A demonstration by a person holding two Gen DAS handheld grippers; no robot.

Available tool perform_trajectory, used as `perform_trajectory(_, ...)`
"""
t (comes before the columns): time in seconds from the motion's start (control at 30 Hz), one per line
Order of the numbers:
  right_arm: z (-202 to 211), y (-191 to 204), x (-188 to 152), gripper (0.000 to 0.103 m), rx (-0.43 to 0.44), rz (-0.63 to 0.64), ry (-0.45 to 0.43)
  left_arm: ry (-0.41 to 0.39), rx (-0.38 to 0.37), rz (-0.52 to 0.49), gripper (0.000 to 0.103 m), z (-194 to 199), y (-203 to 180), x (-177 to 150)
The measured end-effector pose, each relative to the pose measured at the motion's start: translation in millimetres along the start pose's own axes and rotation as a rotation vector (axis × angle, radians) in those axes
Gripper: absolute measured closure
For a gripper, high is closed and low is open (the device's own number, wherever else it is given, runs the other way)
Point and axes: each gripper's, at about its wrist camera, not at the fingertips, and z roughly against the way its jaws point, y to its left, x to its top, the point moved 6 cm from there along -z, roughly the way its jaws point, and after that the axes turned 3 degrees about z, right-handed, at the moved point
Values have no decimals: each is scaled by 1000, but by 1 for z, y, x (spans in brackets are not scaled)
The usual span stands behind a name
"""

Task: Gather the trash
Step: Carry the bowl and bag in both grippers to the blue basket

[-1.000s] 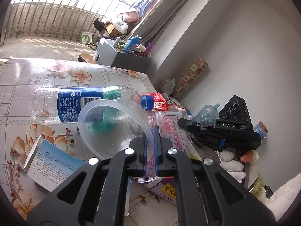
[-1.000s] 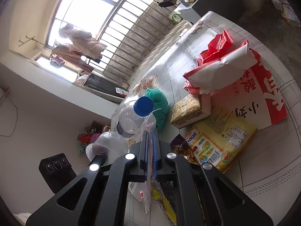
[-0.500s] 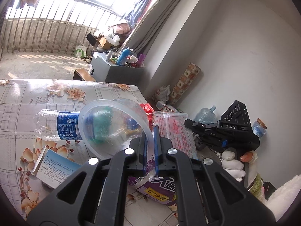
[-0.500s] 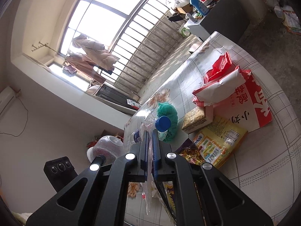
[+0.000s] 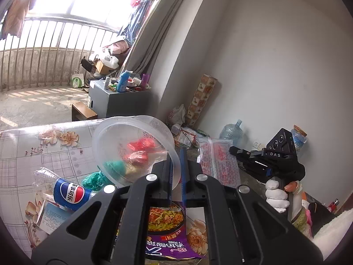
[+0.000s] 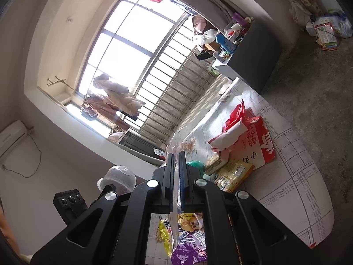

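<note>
1. My left tool (image 5: 175,172): closed on the rim of a clear plastic bowl (image 5: 132,150), which hangs tilted above the surface (image 5: 33,145) with its mouth towards the camera.
2. My right tool (image 6: 175,172): closed on the edge of a clear plastic bag (image 5: 217,161) printed in red, held up beside the bowl; only a thin film shows between the fingers in the right wrist view.
3. Gloved hand (image 5: 276,195): gripping the right tool's handle.
4. Trash left on the surface: an empty cola bottle (image 5: 64,191) lying on its side, a green net (image 5: 94,180) just beside it, a blue-and-white carton (image 5: 51,217), a purple noodle packet (image 5: 165,236), a yellow snack bag (image 6: 233,174), a red-and-white paper bag (image 6: 253,141) and a red wrapper (image 6: 236,112).
5. Judgement of step: bowl and bag look lifted together, the bowl likely meant to go into the bag.
6. Risks: the bowl is pinched only at a thin, slick rim, so a quick swing could twist it loose; the bag is held at one edge, so its mouth may hang shut and the bowl may catch or drop onto the floor (image 5: 33,106).
</note>
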Motion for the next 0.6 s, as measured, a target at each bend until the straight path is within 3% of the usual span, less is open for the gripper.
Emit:
perform_trajectory(0.23,68,-28,18,98,-92,-12,-149,90,-104,-57,99,-43,-46,9)
perform_trajectory(0.4,118,-60,27,98,-192,-42,-258,215,-201,-80,99,-99,-82,15)
perform_trajectory(0.6,170,-110,31,98,-386,-93,-378,374,-281,-153,99,-182,-143,8)
